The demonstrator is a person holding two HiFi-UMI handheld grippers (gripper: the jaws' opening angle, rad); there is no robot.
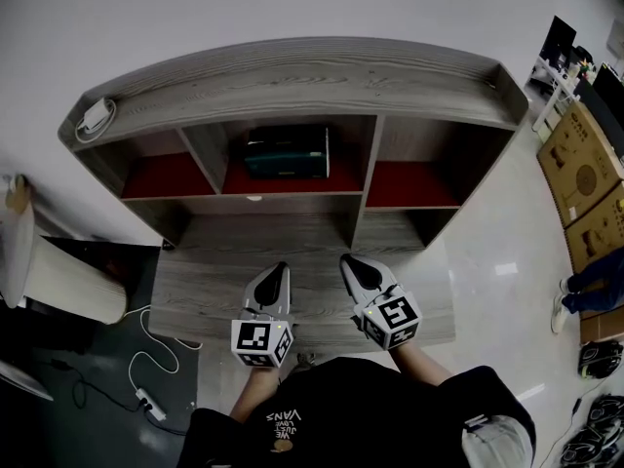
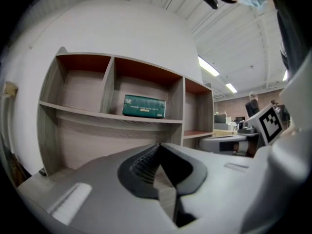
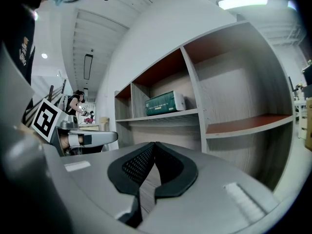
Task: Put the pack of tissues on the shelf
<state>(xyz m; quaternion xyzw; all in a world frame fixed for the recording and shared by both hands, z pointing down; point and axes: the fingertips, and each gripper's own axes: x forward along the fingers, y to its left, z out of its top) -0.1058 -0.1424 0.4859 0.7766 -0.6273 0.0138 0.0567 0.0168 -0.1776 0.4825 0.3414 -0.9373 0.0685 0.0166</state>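
Pack of tissues point(image 1: 286, 152): in neither claw. Lies flat on the board of the shelf's point(image 1: 292, 76) mid compt, well apart from both claws.
L claw point(image 1: 280, 271): jaws together, nothing betw them, aimed level at the shelf.
R claw point(image 1: 349, 264): same, jaws together and empty, just beside L claw.
Progress: looks done, since the pack already sits on the shelf. Left, as I judge: only getting the hands clear.
Pads point(image 2: 141, 165): dark ribbed rubber set in smooth grey plastic shells. B/w marker cube at the back of each claw.
Ledge point(image 1: 244, 252): flat matte board under the claws, grey wood-grain.
Pack, detail: boxy block, dark green wrap w/ paler print. White end face shows in the right gripper view.
Shelf, detail: same grey wood-grain, raised lip round the top, three compts. Side compts have red-brown boards.
Charger point(image 1: 95, 115): white, w/ looped cable, at left end of shelf top.
Floor point(image 1: 487, 271): pale, glossy.
Power strip point(image 1: 148, 400): white, w/ its cable, on the dark patch at left.
Cardboard boxes point(image 1: 585, 178): brown, far right.
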